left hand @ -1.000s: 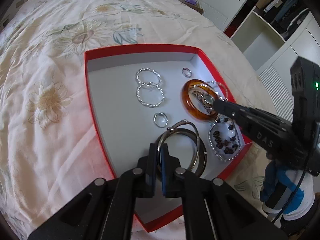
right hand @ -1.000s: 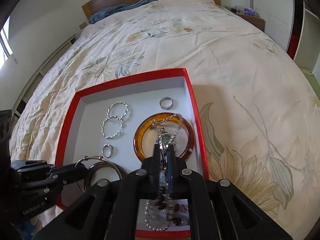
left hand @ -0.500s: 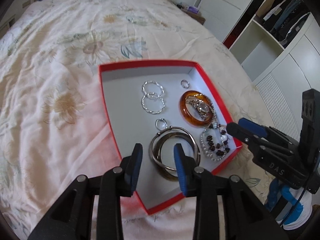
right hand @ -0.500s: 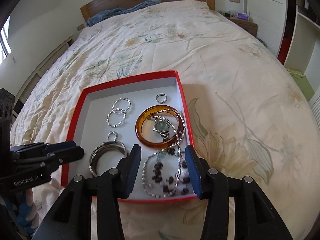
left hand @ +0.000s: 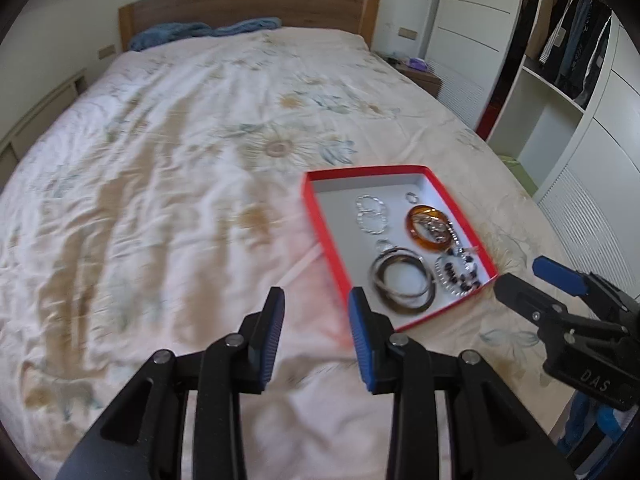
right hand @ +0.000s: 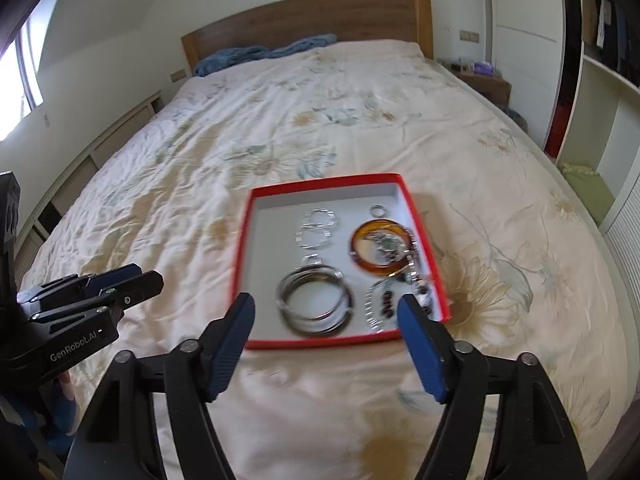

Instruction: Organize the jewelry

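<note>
The red tray lies flat on the floral bedspread, near the foot of the bed. All jewelry sits inside it.

Contents, far to near in the right wrist view:
- Small ring near the far right corner.
- Two silver hoops, touching one another, left of centre.
- Amber bangle on the right side, with a watch lying across its opening.
- Stacked metal bangles at the near centre, one dark and the others silver.
- Beaded chain in the near right corner, partly hidden behind the right finger pad.

Left gripper: released, jaws apart, nothing between them. It hangs above bare bedspread just left of the tray's near corner, clear of the tray. In the right wrist view it shows at the left edge, off the tray.

Right gripper: released, jaws wide apart, nothing held. It hangs above the bedspread at the tray's near edge, with the metal bangles framed between the pads. In the left wrist view it stands just off the tray's near right corner, not touching it.

A wooden headboard and blue cloth lie at the far end of the bed. White wardrobes stand on the right.
</note>
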`<state>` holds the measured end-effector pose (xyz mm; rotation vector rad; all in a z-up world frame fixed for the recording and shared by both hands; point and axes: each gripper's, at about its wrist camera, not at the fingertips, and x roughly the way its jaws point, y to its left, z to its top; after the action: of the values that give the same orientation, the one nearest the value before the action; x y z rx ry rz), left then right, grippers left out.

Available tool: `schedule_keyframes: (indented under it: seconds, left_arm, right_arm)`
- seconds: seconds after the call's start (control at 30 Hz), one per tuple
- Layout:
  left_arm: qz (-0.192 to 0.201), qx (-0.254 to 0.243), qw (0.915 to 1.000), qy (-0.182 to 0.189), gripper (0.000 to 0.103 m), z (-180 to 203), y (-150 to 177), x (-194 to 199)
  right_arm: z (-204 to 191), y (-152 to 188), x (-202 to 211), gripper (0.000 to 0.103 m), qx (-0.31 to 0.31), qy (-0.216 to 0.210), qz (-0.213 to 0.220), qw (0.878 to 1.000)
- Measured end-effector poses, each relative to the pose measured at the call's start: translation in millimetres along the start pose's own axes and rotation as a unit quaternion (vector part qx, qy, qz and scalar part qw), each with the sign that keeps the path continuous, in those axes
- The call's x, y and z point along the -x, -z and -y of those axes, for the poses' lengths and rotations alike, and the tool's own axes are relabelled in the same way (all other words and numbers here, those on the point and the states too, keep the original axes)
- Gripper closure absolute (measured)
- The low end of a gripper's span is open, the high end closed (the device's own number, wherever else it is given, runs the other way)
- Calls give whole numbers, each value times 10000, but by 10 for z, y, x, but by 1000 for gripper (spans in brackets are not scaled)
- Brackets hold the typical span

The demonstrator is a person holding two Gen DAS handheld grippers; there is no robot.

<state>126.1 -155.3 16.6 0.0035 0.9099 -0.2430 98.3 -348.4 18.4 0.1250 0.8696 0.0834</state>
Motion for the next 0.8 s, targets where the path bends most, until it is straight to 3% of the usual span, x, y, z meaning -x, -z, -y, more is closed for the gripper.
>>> schedule_keyframes:
  seconds: [0.1, 0.27, 0.8]
  left_arm:
    - [2, -38, 9998, -203, 71, -121, 118, 204]
    - [339, -160, 9974, -611, 64, -286, 323, 566]
    - [985, 54, 9919, -802, 63, -776, 676, 1275]
  right_arm:
    - [-207, 98, 144, 24, 53, -31, 75, 10000]
    - [-572, 258, 346, 16, 254, -17, 176, 9995]
    - [-1264, 531, 815, 4, 449, 295, 502, 9973]
